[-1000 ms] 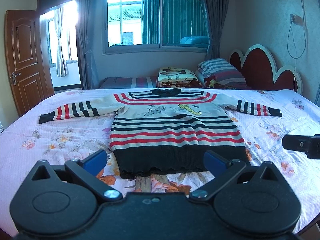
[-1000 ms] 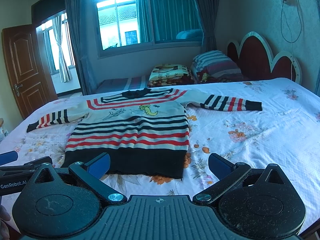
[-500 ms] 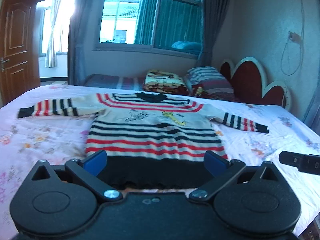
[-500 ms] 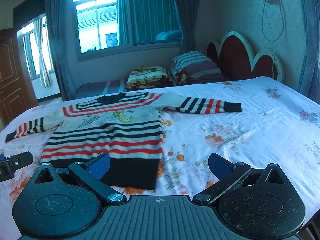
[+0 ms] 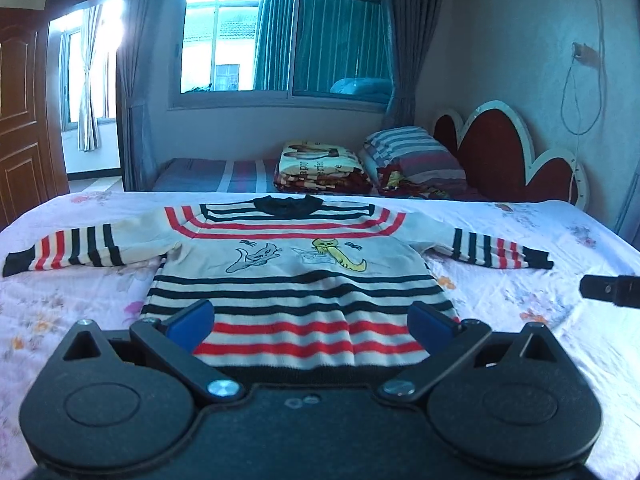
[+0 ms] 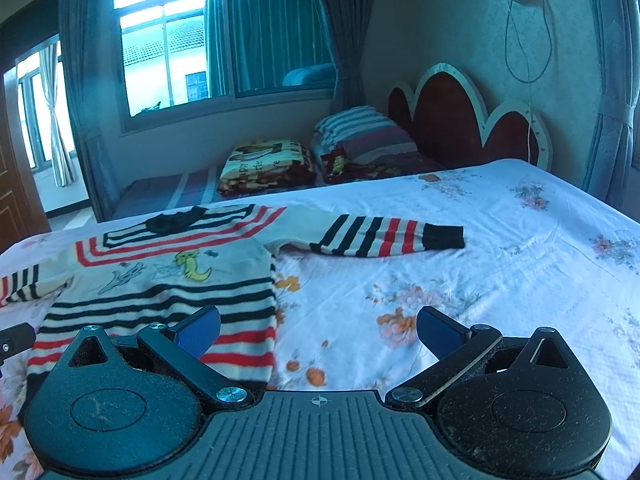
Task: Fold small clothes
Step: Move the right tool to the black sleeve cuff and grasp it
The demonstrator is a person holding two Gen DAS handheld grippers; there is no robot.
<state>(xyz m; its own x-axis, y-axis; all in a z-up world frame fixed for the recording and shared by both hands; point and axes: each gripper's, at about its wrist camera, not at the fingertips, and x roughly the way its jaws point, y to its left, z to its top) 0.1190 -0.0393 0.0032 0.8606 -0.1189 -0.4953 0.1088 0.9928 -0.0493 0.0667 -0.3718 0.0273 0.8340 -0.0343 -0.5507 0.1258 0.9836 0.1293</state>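
Note:
A small striped sweater (image 5: 296,276) lies flat on the bed with both sleeves spread; it is cream with red and black stripes, a dark collar and two cartoon animals on the chest. My left gripper (image 5: 312,322) is open, low over the sweater's lower part, and its body hides the hem. In the right wrist view the sweater (image 6: 168,280) lies left of centre and its right sleeve (image 6: 384,236) stretches rightward. My right gripper (image 6: 318,328) is open over the sweater's lower right edge, holding nothing. Its tip (image 5: 608,290) shows at the left wrist view's right edge.
The bed (image 6: 500,264) has a pale floral sheet with bare room right of the sweater. Beyond it lie a folded blanket (image 5: 316,166) and striped pillows (image 5: 412,154) by a red scalloped headboard (image 5: 500,160). A window, curtains and a wooden door (image 5: 20,120) stand behind.
Both grippers moved forward and lower over the bed, so the sweater looms larger and its black hem slipped under the left gripper's body. Both stayed open.

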